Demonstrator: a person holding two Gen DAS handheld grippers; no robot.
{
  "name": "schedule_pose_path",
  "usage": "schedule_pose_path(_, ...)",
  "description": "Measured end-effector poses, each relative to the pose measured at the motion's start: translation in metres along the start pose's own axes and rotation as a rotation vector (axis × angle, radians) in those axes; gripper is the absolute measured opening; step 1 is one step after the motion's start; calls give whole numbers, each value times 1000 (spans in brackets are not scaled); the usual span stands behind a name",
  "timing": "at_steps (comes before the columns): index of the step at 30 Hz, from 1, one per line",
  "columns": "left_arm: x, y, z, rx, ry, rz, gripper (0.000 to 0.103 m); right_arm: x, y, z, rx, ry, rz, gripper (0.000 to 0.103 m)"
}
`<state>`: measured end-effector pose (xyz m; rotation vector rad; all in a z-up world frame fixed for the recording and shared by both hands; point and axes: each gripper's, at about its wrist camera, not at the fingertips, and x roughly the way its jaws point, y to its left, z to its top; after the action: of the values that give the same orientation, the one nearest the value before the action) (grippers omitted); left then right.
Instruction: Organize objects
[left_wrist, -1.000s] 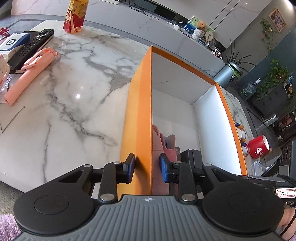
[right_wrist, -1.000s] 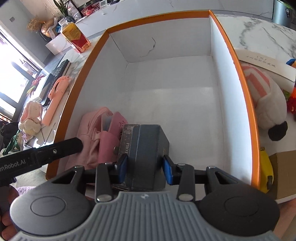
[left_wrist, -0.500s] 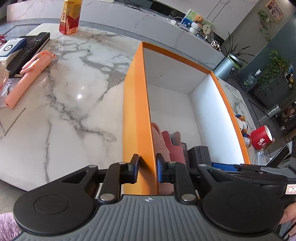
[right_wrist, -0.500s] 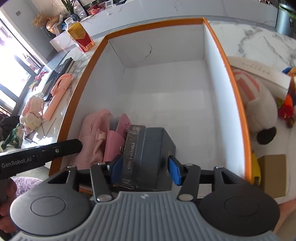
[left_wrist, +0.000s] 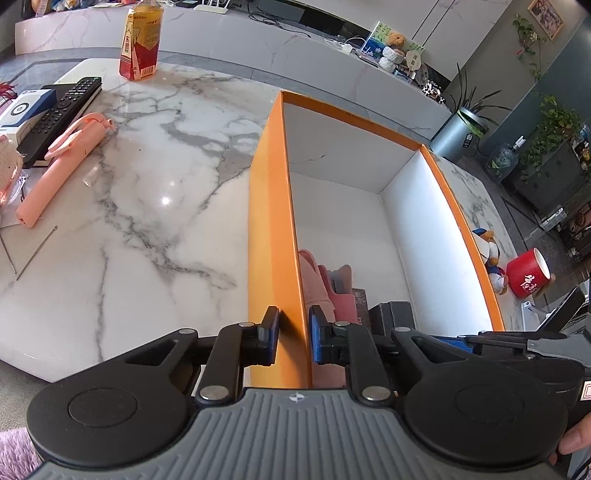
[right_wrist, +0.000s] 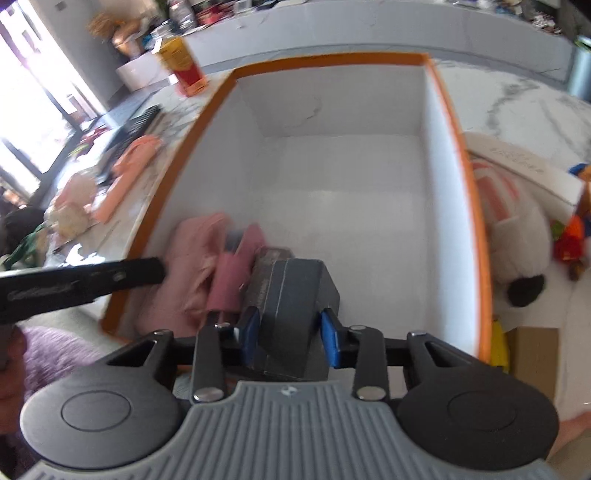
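Note:
An orange box with white inside (left_wrist: 271, 206) stands on the marble table; it also shows in the right wrist view (right_wrist: 448, 110). My left gripper (left_wrist: 293, 338) straddles the box's near left wall, fingers close on each side of it. My right gripper (right_wrist: 290, 330) is inside the box at the near end, open, with a dark grey box (right_wrist: 295, 291) standing between its fingers with gaps on both sides. A pink pouch (right_wrist: 207, 254) lies to its left in the box, also seen in the left wrist view (left_wrist: 321, 284).
On the table left of the box lie a pink selfie stick (left_wrist: 61, 166), a black remote (left_wrist: 61, 110) and a drink carton (left_wrist: 140, 37). Right of the box are a plush toy (right_wrist: 517, 229), a red cup (left_wrist: 528, 273) and a cardboard box (right_wrist: 535, 354).
My right gripper opened around the dark grey box and drew back slightly, letting it rest in the orange box. My left gripper's fingers closed in on the box wall.

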<state>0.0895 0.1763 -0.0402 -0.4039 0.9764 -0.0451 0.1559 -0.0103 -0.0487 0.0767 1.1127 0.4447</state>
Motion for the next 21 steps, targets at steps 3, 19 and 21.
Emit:
schedule_pose_path(3, -1, 0, 0, 4, 1, 1, 20, 3, -5, 2, 11, -3, -4, 38)
schedule_pose_path(19, -1, 2, 1, -15, -5, -12, 20, 0, -4, 1, 23, -16, -34, 48)
schedule_pose_path(21, -1, 2, 1, -16, -5, -12, 20, 0, -4, 1, 25, -16, -38, 48)
